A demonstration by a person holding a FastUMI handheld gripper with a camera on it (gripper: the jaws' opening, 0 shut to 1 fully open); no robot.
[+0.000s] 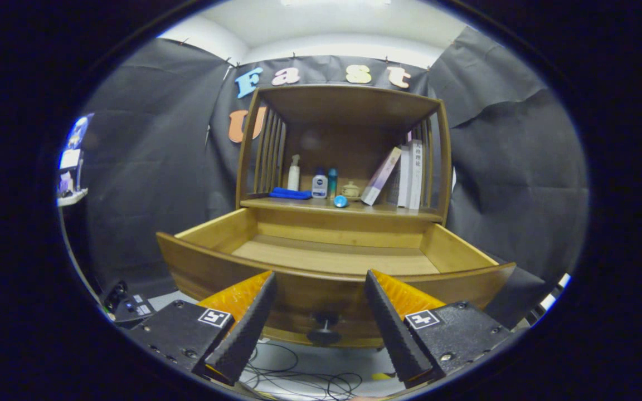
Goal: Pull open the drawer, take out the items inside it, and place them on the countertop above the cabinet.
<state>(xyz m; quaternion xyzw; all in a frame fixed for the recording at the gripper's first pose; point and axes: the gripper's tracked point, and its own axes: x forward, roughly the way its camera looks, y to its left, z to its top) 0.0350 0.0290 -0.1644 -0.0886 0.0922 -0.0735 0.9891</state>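
Wooden and pulled well out, the drawer (332,262) shows a bare floor with nothing lying in what can be seen of it; the strip just behind its front panel is hidden. Its dark round knob (324,334) sits low on the curved front panel, between the two fingers. The gripper (320,287) is spread wide, its black ribbed fingers (246,328) apart and pinching nothing, their tips just short of the front panel on either side of the knob.

Above the drawer runs the countertop (399,210) of the cabinet, roofed by a shelf on slatted sides. Near its left end lies a folded blue cloth (290,194), with a white spray bottle (294,174) behind it. Next along stand a white bottle with a blue cap (319,185) and a teal bottle (332,181), then a small tan pot (350,189). A small blue thing (340,201) lies at the front edge, near the middle. Toward the right end several books (407,177) stand, one leaning (381,175) against the others.

Cables (304,379) trail over the pale floor below the drawer.
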